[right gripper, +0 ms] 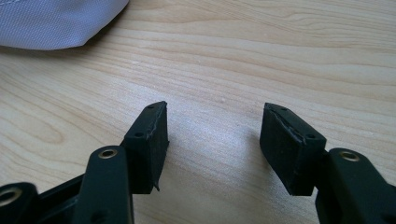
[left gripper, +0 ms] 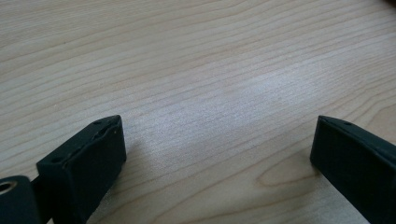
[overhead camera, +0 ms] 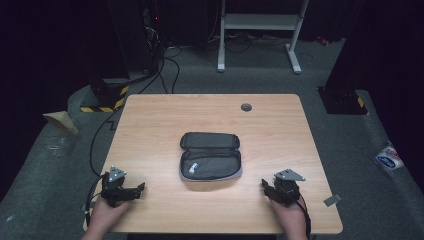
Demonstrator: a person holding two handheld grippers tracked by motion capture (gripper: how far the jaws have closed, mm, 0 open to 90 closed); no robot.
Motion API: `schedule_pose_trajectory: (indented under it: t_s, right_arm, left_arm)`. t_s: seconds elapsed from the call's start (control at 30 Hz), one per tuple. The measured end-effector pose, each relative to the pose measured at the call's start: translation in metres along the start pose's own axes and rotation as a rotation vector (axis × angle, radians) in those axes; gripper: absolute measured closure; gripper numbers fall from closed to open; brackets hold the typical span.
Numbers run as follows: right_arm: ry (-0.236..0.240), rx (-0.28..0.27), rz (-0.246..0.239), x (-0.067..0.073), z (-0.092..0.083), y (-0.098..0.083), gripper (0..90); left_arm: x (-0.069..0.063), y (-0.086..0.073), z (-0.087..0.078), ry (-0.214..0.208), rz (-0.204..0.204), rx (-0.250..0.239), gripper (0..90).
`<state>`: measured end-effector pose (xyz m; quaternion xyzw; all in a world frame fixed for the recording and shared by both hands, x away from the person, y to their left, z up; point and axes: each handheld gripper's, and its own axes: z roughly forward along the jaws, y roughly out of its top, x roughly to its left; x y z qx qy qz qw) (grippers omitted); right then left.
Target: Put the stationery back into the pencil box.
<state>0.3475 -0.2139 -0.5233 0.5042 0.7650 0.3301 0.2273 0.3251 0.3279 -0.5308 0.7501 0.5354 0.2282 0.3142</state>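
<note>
One open grey pencil case (overhead camera: pixel 210 156) lies mid-table, lid flap folded back, well apart from both grippers. Contents hard to make out: just a small white bit inside. In the right gripper view only its grey fabric corner (right gripper: pixel 56 21) shows, rest cut off at the top edge. Two grippers: left gripper (overhead camera: pixel 141 188) near the table's (overhead camera: pixel 280 125) front-left corner, jaws wide apart w/ nothing between; right gripper (overhead camera: pixel 263 184) at front-right, jaws also parted, empty, over bare wood. One round grommet (overhead camera: pixel 246 107) near the far edge.

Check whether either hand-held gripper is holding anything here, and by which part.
Nothing is held. The left hand-held gripper and the right hand-held gripper both stand open over bare table, apart from the open pouch.
</note>
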Motion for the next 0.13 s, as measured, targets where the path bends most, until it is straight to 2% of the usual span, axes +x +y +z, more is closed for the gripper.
schedule_pose_trajectory:
  t_s: [0.13]
  right_arm:
    - [-0.003, 0.001, -0.002, 0.0003, -0.0002, -0.0001, 40.5]
  left_arm:
    - [0.0000, 0.0000, 0.0000, -0.001, 0.000, 0.000, 3.6]
